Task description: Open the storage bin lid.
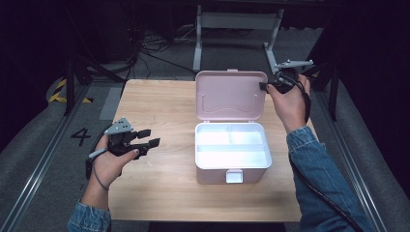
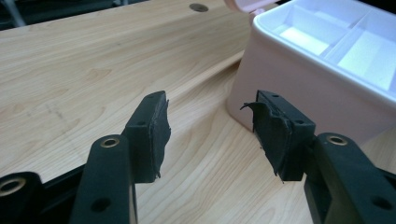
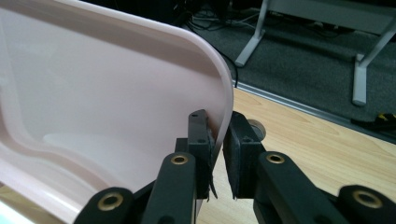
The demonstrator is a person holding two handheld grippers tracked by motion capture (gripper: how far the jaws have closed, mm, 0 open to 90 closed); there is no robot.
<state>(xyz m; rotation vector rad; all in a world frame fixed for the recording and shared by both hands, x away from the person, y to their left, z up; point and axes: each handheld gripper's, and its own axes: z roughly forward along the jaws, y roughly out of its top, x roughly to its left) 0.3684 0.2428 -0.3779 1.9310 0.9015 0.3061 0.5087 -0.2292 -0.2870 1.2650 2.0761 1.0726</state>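
High view: a pink box (image 1: pixel 232 152) sits on the table (image 1: pixel 159 101), right of centre, its lid (image 1: pixel 231 95) standing upright at the back and the white tray (image 1: pixel 231 145) inside bare in its compartments. The right gripper (image 1: pixel 265 87) is at the lid's upper right corner. In the right gripper view its jaws are pinched on the lid's (image 3: pixel 116 107) rim, one pad inside and one outside the pink edge, so the lid is held. The left gripper (image 1: pixel 147 137) hangs over bare wood left of the box, well apart from it; in the left gripper view its jaws stand wide with nothing between them, and the box (image 2: pixel 299 93) shows ahead to the right with the tray (image 2: pixel 336 42) above its wall.

The step in hand looks like work on the lid: either it has been swung fully open or it is about to be brought down. Which of the two cannot be told.

If closing, the next move calls for the right hand to carry the rim forward and down along the hinge's arc, then let go before the lid meets the latch (image 1: pixel 234 176) at the front. The left gripper could steady the box's wall so it does not slide.
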